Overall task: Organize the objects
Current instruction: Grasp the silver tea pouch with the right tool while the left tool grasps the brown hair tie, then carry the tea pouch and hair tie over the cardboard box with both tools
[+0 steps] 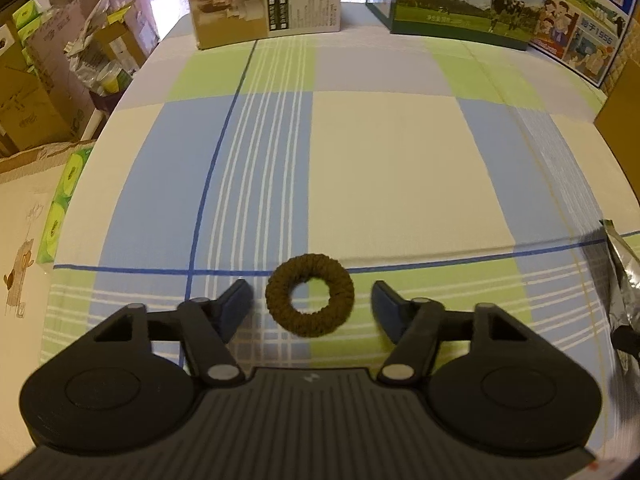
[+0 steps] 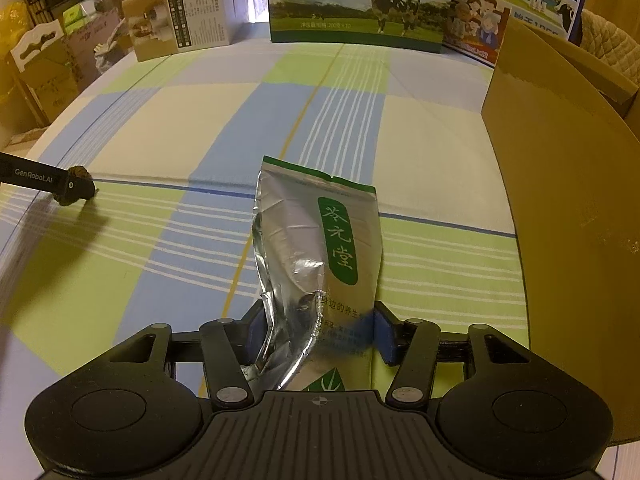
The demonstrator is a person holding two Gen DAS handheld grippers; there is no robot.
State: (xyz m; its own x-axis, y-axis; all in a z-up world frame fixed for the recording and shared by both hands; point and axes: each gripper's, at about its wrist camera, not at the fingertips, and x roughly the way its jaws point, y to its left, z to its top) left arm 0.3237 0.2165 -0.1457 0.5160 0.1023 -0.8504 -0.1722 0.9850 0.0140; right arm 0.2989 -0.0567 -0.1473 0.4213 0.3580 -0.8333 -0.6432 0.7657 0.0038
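- Hair tie (image 1: pixel 310 295): a brown, fuzzy fabric ring lying flat on the checked cloth (image 1: pixel 392 160), directly between the fingertips of the left gripper (image 1: pixel 312 300). The jaws stand apart on either side of it, and neither pad looks to be touching it.
- By its look it is very light, soft and springy. It should squash flat under a squeeze instead of resisting, and the knitted surface ought to give good friction.
- Best hold, I judge: close across the full ring so both sides press together, or pinch one side of the band. Go low to the cloth, since the ring sits flat and thin.
- Foil pouch (image 2: pixel 316 276): silver with a green label, sticking out ahead of the right gripper (image 2: pixel 316 336), whose jaws are clamped on its lower part.
- The pouch is crinkled and partly collapsed, so it seems light and floppy. Foil is slick, and the free upper end may sag or swing when carried.
- Cardboard box (image 2: pixel 560 200) stands close on the right of the right gripper, probably where things go, though its inside is not visible.
- Milk cartons (image 2: pixel 360 4) line the far edge, well apart from both grippers.
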